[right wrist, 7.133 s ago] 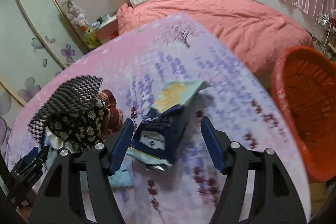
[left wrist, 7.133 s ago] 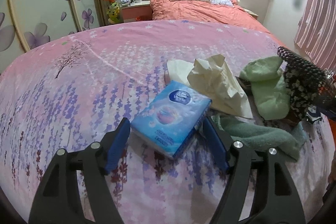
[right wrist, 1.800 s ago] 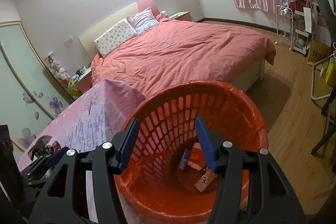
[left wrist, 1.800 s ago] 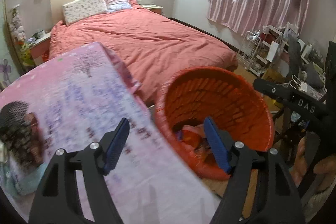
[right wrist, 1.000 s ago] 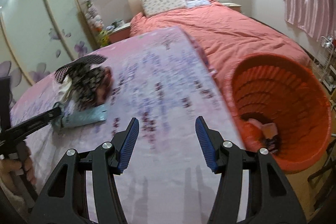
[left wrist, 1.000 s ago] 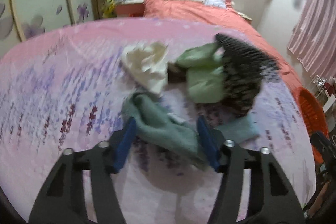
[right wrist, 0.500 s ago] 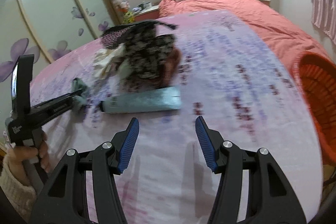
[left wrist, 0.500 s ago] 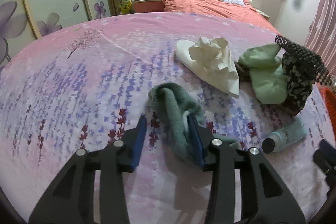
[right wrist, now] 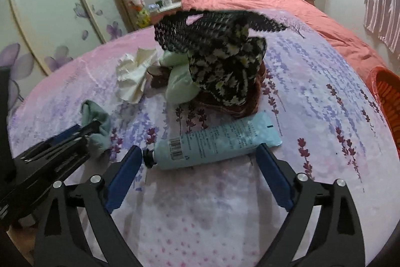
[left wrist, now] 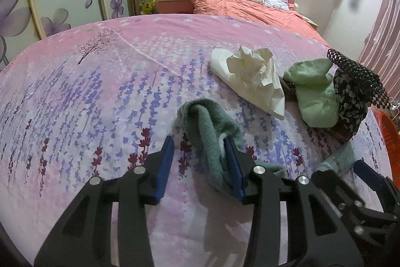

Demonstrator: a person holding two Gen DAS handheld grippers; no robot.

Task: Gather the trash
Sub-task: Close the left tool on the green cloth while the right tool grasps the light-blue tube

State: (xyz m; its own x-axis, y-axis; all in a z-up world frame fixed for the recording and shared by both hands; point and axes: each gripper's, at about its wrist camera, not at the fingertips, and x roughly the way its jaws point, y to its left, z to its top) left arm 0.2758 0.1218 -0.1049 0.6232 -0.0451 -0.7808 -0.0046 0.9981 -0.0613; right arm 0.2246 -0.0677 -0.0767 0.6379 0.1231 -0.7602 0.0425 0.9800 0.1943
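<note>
Your right claw point(right wrist: 197, 167) is spreading its jaws wide, and the pale blue plastic squeeze tube with a black cap and a barcode label point(right wrist: 215, 142) lies crosswise between its blue pads, flat on the pink lavender-print cloth covering the counter point(right wrist: 325, 116); the black cap sits just beside the left-hand pad and the crimped flat end reaches the right-hand pad, but neither pad looks to press on it, so nothing is held there yet. Expect that tube to be light, smooth and a little slippery, with a soft body that dents under pressure and a stiffer shoulder near the cap. Lying end to end across the opening it is a poor fit, so you probably want to take it across its narrow width at the middle of the body, not by cap and tail. Your left claw point(left wrist: 200, 162) stands part open over the dark green terry cloth, a soft bunched rag point(left wrist: 207, 126), which runs forward from between the jaws: the right-hand pad lies against a fold of it, while the left-hand pad stands clear with bare cloth showing in between, so it is not clamped. That rag should be light, limp and easy to squash; pinch a thick fold. Beyond both claws sit crumpled cream paper point(left wrist: 252, 76) and a black daisy-print fabric heap point(right wrist: 225, 64).
</note>
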